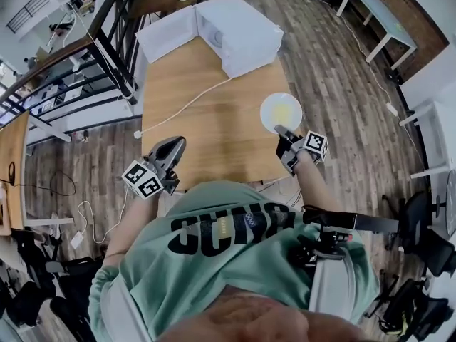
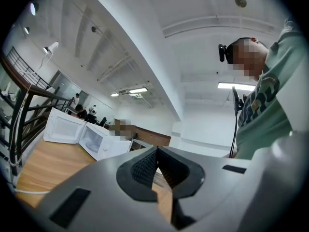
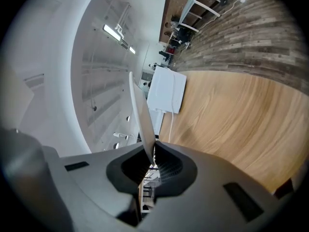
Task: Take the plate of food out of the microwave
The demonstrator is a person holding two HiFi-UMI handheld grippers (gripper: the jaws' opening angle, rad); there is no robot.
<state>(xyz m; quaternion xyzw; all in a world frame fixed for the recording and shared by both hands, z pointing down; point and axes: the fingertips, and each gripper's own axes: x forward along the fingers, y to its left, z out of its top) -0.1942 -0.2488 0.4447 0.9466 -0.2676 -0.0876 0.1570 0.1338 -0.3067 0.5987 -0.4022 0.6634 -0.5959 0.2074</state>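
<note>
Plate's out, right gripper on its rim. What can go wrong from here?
1. The right gripper pinches the plate by its rim alone; it may tilt and spill the food.
2. The plate is near the right edge of the table; a slip could send it off.
3. The left gripper, shut and empty, gives no support.

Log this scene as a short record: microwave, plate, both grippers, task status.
microwave: far end of table, door open
plate: outside microwave, over table's right side, yellow food on it
right gripper: shut on plate's near rim
left gripper: shut, empty, at table's near left edge
status: plate is out of microwave
</note>
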